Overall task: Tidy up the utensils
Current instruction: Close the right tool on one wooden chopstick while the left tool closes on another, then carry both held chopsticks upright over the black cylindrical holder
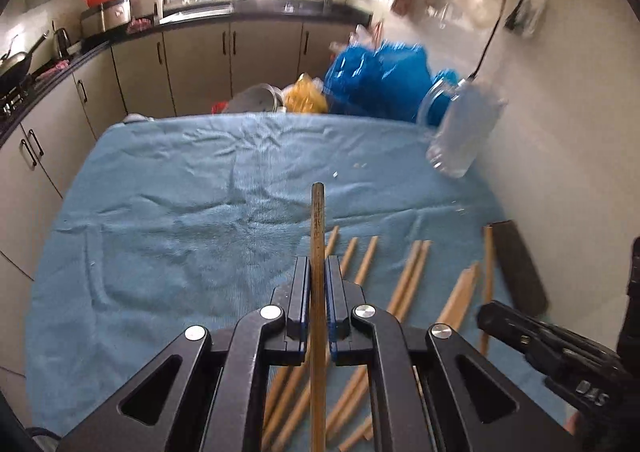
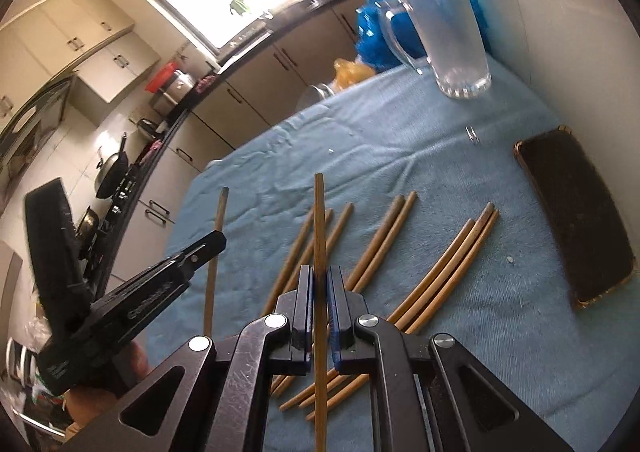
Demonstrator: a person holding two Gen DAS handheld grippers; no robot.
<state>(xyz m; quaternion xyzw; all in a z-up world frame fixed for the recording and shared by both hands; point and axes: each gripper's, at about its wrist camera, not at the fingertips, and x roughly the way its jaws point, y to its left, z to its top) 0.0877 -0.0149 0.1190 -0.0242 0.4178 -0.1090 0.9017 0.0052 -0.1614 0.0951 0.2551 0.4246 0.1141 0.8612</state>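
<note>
Grippers each pinch 1 wooden chopstick: the left gripper (image 1: 319, 272) clamps a chopstick (image 1: 318, 220) between its pads, tip jutting beyond the fingers, and the right gripper (image 2: 319, 280) grips another chopstick (image 2: 319, 220) likewise. Beneath them, loose chopsticks (image 2: 376, 240) lie scattered on the blue cloth (image 1: 180, 192). Farther off, a dark flat case (image 2: 576, 220) rests near the cloth's right edge, a clear pitcher (image 2: 452, 40) at its far right corner.

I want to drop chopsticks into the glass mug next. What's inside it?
The glass mug looks empty through its clear wall, though it is blurred. No chopsticks are in it; they lie on the blue towel.
</note>
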